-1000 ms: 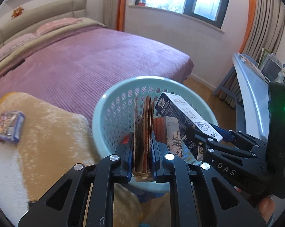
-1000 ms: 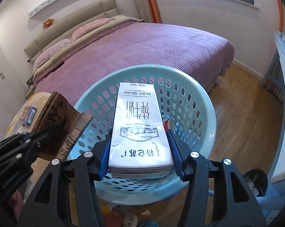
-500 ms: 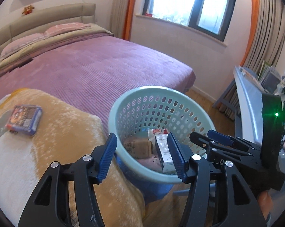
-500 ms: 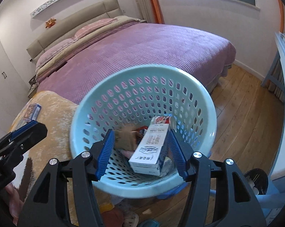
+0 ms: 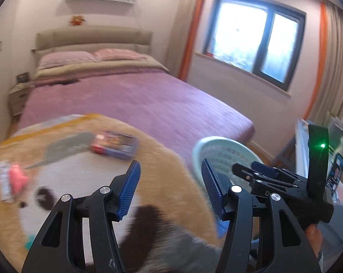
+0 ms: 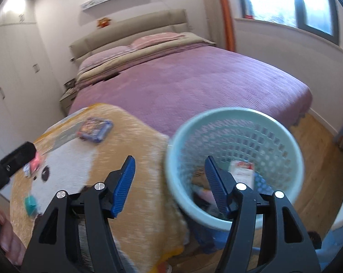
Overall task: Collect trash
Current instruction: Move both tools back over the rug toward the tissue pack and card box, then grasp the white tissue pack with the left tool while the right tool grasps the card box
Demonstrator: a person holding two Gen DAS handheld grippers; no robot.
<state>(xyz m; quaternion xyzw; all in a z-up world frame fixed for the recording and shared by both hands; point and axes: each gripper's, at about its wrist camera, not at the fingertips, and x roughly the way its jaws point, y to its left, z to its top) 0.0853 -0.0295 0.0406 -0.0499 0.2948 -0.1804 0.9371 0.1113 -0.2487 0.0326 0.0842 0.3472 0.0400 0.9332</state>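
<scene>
A pale blue perforated basket (image 6: 237, 134) stands by the bed's foot with a white carton (image 6: 242, 170) and other trash inside; its rim (image 5: 208, 143) shows in the left wrist view. My left gripper (image 5: 169, 191) is open and empty over an orange and white blanket (image 5: 69, 173). My right gripper (image 6: 169, 182) is open and empty at the basket's left rim. On the blanket lie a blue and red packet (image 5: 114, 144), a pink item on a white wrapper (image 5: 10, 179), and a teal scrap (image 6: 30, 202).
A purple bed (image 6: 194, 84) with a beige headboard fills the background. A window (image 5: 253, 43) with orange curtain edges is on the right. A white desk edge (image 5: 301, 141) and wooden floor (image 6: 319, 170) lie right of the basket.
Both grippers have swung left, away from the basket and toward the blanket. Earlier they let cardboard and a carton fall into the basket. The views are blurred by motion.
</scene>
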